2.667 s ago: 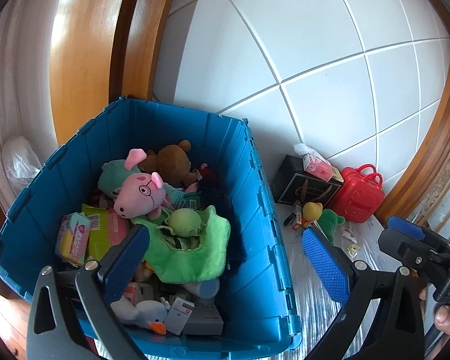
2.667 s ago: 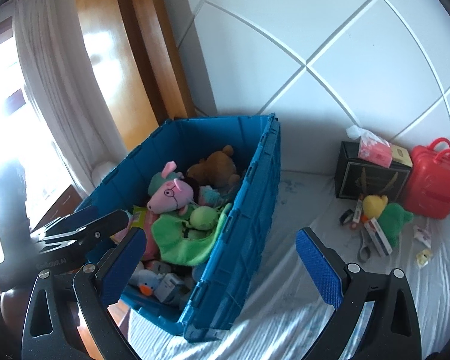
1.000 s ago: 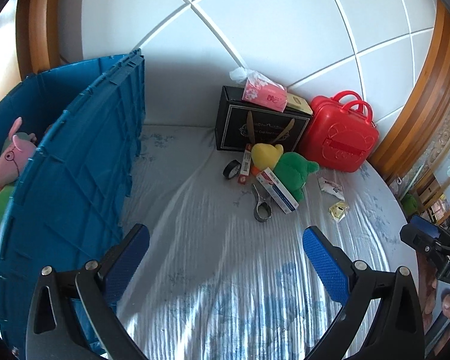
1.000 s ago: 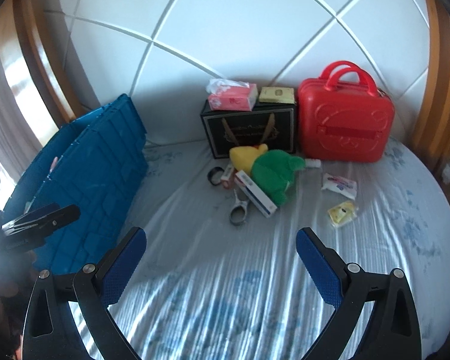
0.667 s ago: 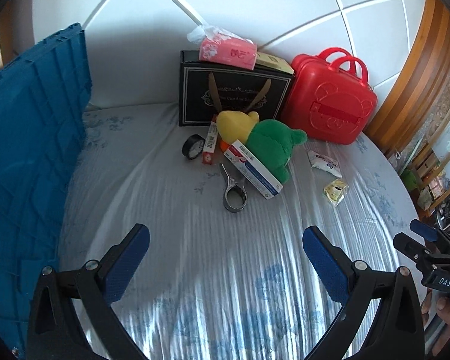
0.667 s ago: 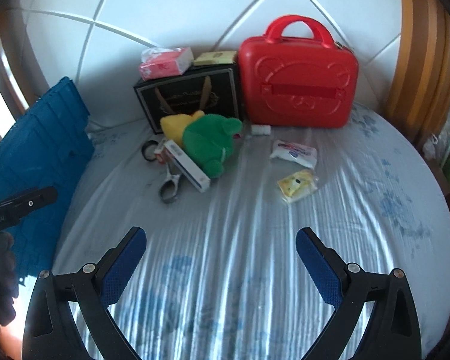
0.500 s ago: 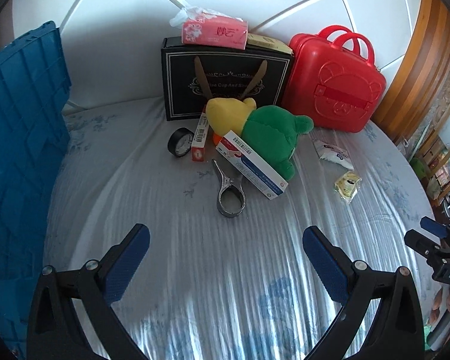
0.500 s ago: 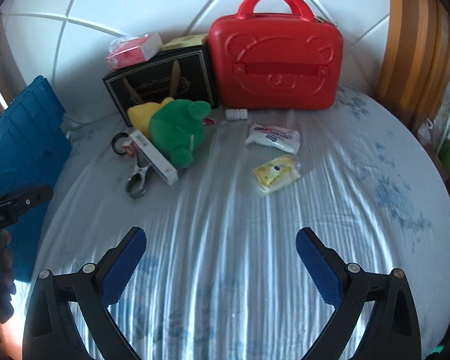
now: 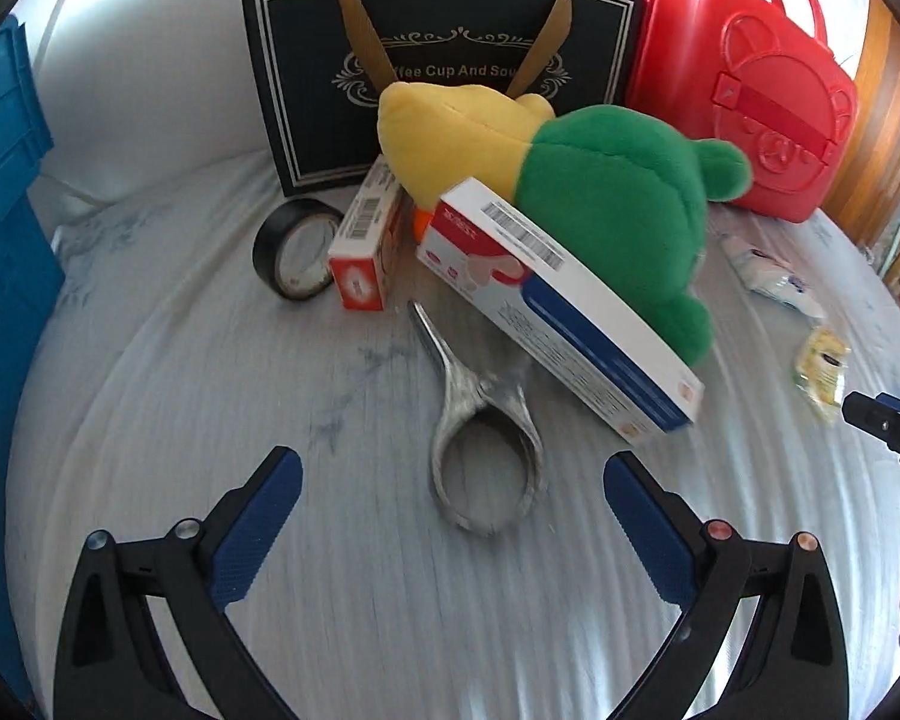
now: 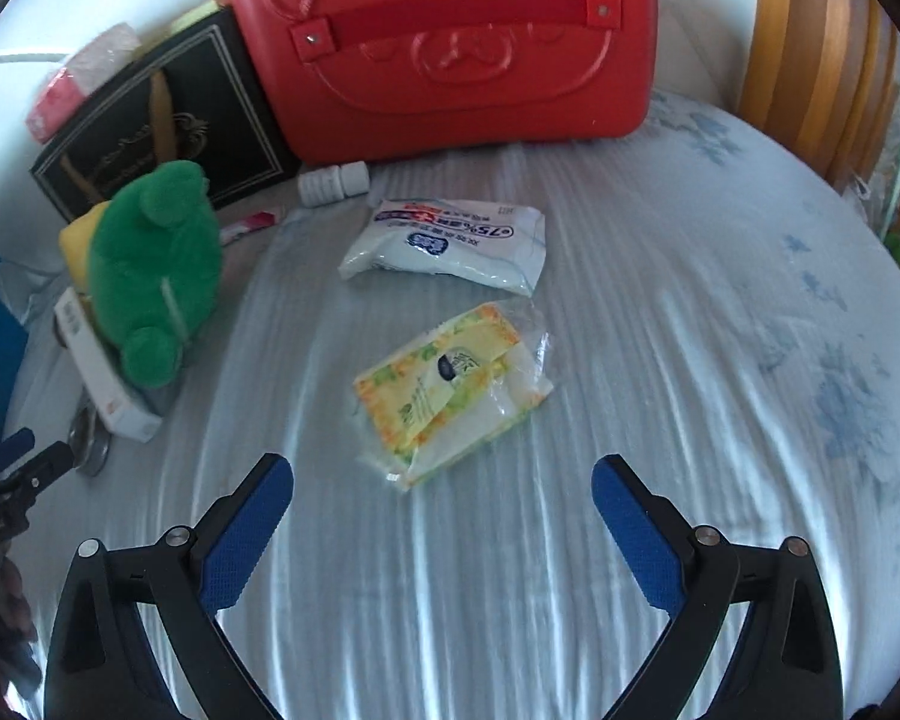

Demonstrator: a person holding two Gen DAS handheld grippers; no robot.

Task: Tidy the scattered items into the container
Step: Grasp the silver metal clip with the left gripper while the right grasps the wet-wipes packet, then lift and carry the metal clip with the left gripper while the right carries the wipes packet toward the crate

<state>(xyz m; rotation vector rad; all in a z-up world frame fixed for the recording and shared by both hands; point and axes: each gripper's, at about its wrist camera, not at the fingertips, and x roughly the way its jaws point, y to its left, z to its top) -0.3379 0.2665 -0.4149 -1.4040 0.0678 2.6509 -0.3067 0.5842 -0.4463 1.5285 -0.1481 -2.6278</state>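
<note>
My left gripper (image 9: pixel 450 480) is open and empty, low over the bed, just short of a metal ring-handled tool (image 9: pixel 480 420). Behind the tool lie a white and blue box (image 9: pixel 570 306), a green and yellow plush (image 9: pixel 600 180), a small red and white box (image 9: pixel 366 240) and a black tape roll (image 9: pixel 294 252). My right gripper (image 10: pixel 444 486) is open and empty, just short of a yellow tissue packet (image 10: pixel 450 384). A white wipes pack (image 10: pixel 450 240) and a small white bottle (image 10: pixel 333 183) lie beyond it. The blue container (image 9: pixel 0 180) shows at the left edge.
A black gift box (image 9: pixel 438 60) and a red bear suitcase (image 9: pixel 750 78) stand at the back against the white padded headboard. A wooden frame (image 10: pixel 810 48) is at the right. The grey striped bed sheet (image 9: pixel 210 420) lies under everything.
Both grippers have swung away from the blue container and moved forward and down toward the scattered items. The left has closed in on the metal tool, the right on the yellow packet.
</note>
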